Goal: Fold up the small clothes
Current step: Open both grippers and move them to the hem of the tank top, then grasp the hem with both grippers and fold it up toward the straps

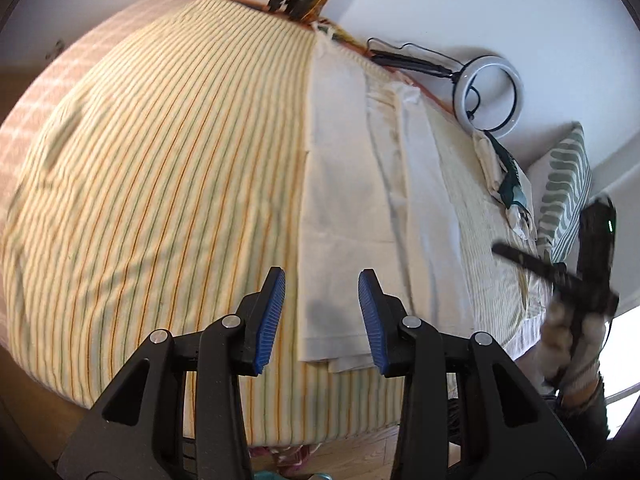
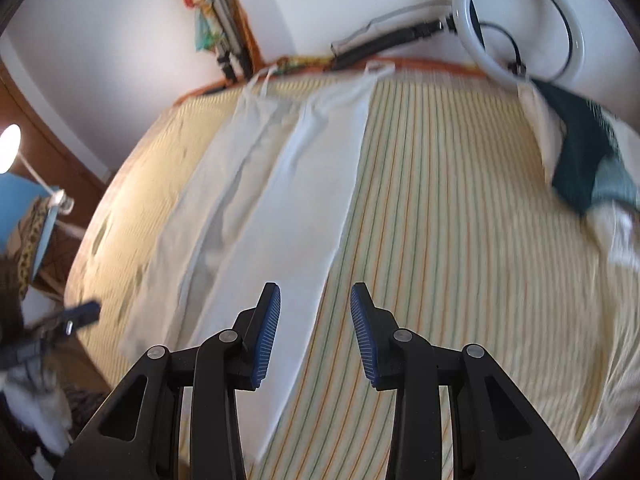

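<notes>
We have both grippers over the bed, nothing held. Left gripper (image 1: 322,304): jaws spread apart, blue pads (image 1: 272,320) bare, hovering above the near end of the white garment (image 1: 344,208). Right gripper (image 2: 315,316): jaws likewise released, pads clear of fabric, poised over the garment's right edge where it meets the striped bedsheet (image 2: 460,240). The garment lies flat and lengthwise on the sheet, running from the near edge of the bed toward the far wall, with layered folds along its length and thin straps or ties at the far end; which kind of garment it is, we cannot tell. From the left wrist view it sits right of the bed's middle; the right gripper (image 1: 576,276) shows there as a blurred dark shape at the far right. A ring light (image 2: 520,28) on a dark arm leans at the wall beyond the bed. A crumpled dark green and white cloth (image 2: 580,160) lies on the sheet, well apart from the garment. A green-patterned pillow (image 1: 568,184) stands at the bed's right side.
</notes>
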